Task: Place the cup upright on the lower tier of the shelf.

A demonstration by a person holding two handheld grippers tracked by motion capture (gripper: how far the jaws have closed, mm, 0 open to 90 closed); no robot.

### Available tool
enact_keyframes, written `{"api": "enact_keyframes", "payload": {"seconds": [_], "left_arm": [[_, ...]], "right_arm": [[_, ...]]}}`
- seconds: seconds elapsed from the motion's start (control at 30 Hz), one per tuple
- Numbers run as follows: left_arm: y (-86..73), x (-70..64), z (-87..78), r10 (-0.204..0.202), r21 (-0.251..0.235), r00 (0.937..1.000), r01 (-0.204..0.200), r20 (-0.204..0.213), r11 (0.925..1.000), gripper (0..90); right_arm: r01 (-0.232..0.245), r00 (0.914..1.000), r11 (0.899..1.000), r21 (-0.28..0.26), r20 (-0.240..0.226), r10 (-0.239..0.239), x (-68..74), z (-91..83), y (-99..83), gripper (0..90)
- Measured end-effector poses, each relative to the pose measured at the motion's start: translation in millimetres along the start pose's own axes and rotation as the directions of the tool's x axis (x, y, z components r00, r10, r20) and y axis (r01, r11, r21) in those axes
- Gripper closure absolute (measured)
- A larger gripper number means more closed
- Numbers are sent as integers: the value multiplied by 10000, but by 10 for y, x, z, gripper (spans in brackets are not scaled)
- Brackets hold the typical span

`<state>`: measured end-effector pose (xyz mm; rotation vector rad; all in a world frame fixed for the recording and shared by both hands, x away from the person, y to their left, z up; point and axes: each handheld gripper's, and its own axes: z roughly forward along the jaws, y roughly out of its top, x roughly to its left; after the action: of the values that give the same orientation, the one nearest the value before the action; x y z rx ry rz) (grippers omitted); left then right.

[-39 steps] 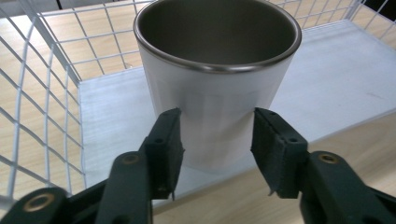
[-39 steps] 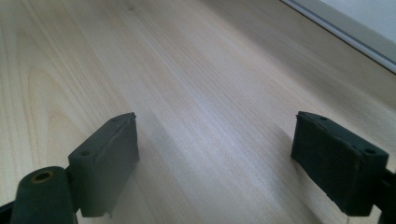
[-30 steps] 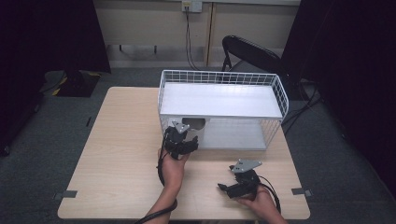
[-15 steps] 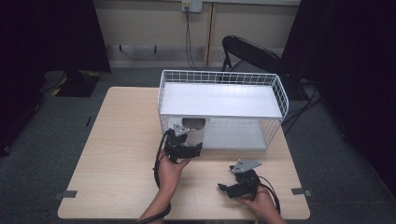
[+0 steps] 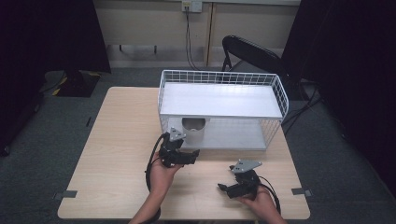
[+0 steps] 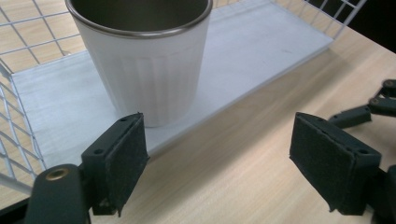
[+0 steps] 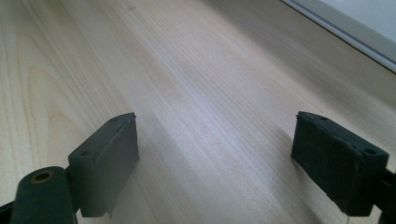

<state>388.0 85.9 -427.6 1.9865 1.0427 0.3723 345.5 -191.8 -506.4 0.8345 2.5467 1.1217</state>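
1. High view: left gripper (image 5: pixel 189 156) sits on the table (image 5: pixel 116 140), just short of the white cup (image 5: pixel 193 131) on the wire rack's (image 5: pixel 224 77) lower shelf; right gripper (image 5: pixel 224 187) well apart.
2. Left gripper view: jaws spread, empty; cup (image 6: pixel 144 65) just ahead, nearer the left jaw.
3. Right gripper view: jaws spread over bare table (image 7: pixel 196 93).

White ribbed cup (image 6: pixel 147 70) with a metal rim sits upright on the grey shelf board (image 6: pixel 261 46) inside a white wire rack (image 6: pixel 18 140). Left gripper (image 6: pixel 219 154) is spread wide over the wooden table (image 6: pixel 224 172), cup just beyond its left pad (image 6: pixel 119 161), not touching. Other gripper (image 6: pixel 373 105) pokes in at the right edge.
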Motion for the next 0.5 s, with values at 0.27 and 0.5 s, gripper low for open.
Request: {"api": "enact_keyframes", "payload": {"seconds": [0.27,0.5], "left_arm": [[-18,50,-133,35,-69,9999,-34,107,10000,177],[-76,87,-219,128,97,9999,-129,97,9999,179]], "right_arm": [[3,10000,10000,2,-2,-3,0,0,0,138],[6,10000,10000,2,0,-6,0,0,0,138]]}}
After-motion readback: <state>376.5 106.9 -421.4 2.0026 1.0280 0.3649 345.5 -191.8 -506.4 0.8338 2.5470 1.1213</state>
